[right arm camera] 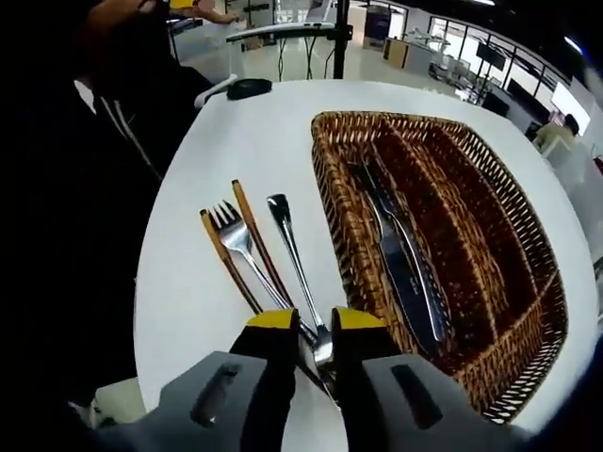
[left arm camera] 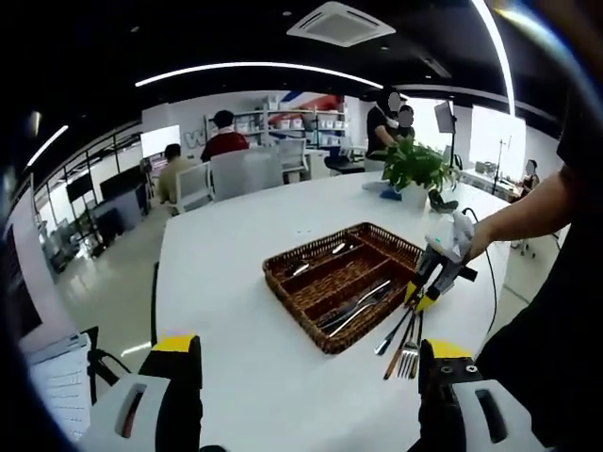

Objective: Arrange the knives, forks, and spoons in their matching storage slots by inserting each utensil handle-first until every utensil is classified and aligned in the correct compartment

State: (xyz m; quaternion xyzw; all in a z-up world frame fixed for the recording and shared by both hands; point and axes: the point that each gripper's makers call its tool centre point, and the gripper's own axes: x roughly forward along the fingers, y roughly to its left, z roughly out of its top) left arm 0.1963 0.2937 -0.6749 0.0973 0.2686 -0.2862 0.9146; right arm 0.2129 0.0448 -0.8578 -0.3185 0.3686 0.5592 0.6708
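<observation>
Right gripper (right arm camera: 314,331): the jaws stand nearly closed around the near end of a spoon (right arm camera: 290,250), between the yellow tips; the grip appears made, with the spoon still lying on the table (right arm camera: 236,122). Just left of the spoon lie a fork (right arm camera: 237,241) and two brown chopsticks (right arm camera: 254,240), side by side and close together. Just right of the jaws, and running ahead, sits the wicker tray (right arm camera: 528,217), with knives (right arm camera: 400,254) lying in its nearest slot. In the left gripper view, spoons (left arm camera: 316,259) lie in a far slot.

Left gripper (left arm camera: 306,353): the jaws stand wide apart and empty, well short of the tray.

Handling judgement: the spoon is light, stiff and slick metal. Grip the narrow stem squarely; a loose grip may let it swivel or slip. The neighbouring fork could be nudged.
</observation>
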